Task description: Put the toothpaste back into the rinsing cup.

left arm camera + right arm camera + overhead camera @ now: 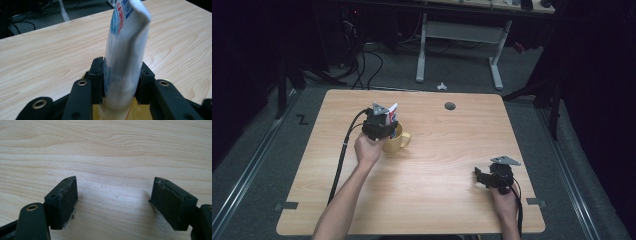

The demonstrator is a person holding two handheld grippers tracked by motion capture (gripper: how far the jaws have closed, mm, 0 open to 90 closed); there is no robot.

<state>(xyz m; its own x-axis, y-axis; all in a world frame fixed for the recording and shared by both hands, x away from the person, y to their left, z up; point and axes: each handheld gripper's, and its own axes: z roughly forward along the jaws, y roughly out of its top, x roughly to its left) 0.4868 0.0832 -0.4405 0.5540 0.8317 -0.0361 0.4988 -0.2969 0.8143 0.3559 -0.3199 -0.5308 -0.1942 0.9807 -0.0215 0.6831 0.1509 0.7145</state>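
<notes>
Here the wooden counter (437, 170) lies beneath both claws. The yellow mug (398, 140) sits directly under the left claw (122, 80), whose jaws are clamped on a white tube (126, 45) standing upright between them. The right claw (113, 200), well apart, gapes wide, holding nothing.

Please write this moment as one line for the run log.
left gripper: shut on white toothpaste tube, above yellow ceramic mug | right gripper: open, idle over wooden table
</notes>
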